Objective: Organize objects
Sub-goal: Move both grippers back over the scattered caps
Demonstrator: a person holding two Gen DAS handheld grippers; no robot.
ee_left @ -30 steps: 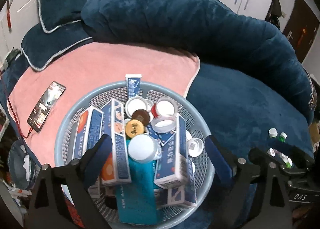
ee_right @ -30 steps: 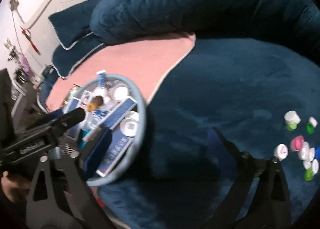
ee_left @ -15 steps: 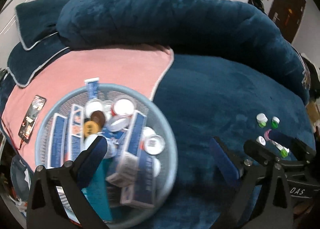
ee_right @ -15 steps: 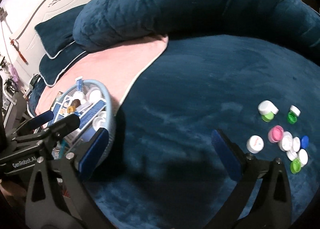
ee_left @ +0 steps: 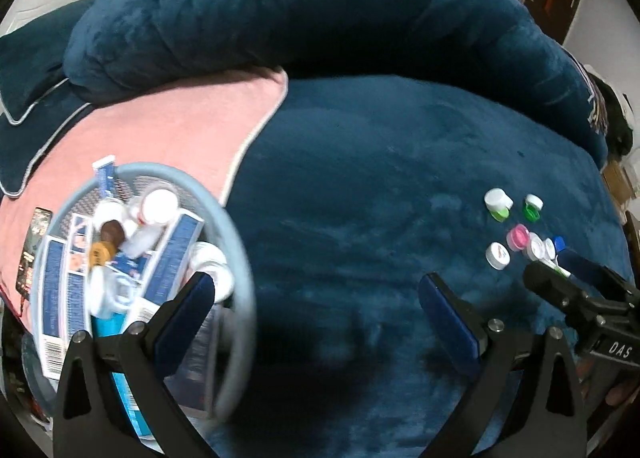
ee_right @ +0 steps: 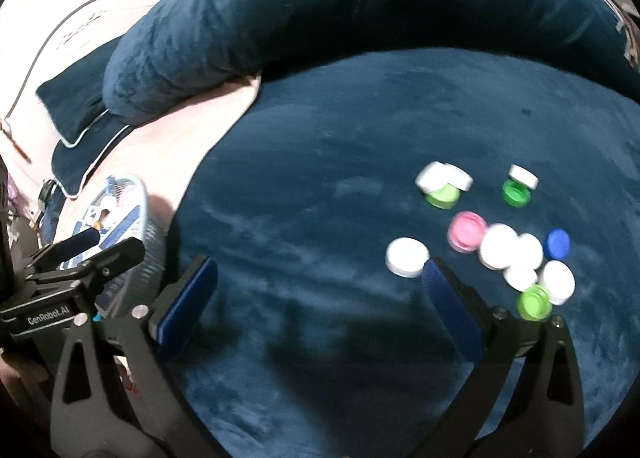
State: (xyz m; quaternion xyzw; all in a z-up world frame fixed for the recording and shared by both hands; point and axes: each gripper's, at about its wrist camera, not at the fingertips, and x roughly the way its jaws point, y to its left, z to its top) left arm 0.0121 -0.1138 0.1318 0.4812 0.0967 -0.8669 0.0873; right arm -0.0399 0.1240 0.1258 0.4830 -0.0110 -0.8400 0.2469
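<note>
A round light-blue basket [ee_left: 240, 242] full of blue-and-white boxes, jars and tubes sits at the left on the bed; it also shows in the right wrist view [ee_right: 154, 234]. Several small caps and jars, white, green, pink and blue, lie scattered on the dark blue blanket at the right: a pink jar [ee_right: 466, 230], a white cap [ee_right: 406, 256], a green jar [ee_right: 534, 302]. My left gripper [ee_left: 316, 298] is open and empty over the blanket beside the basket. My right gripper [ee_right: 318, 278] is open and empty, just left of the caps.
A pink towel [ee_left: 180, 126] lies under the basket with a phone [ee_left: 34, 242] on it. A big dark blue bolster cushion [ee_left: 320, 14] curves along the back. Blue pillows [ee_right: 76, 114] lie at the far left.
Both grippers have swung right, away from the basket toward the scattered caps. The basket has slid to the left of both views and the caps now lie close to the right gripper.
</note>
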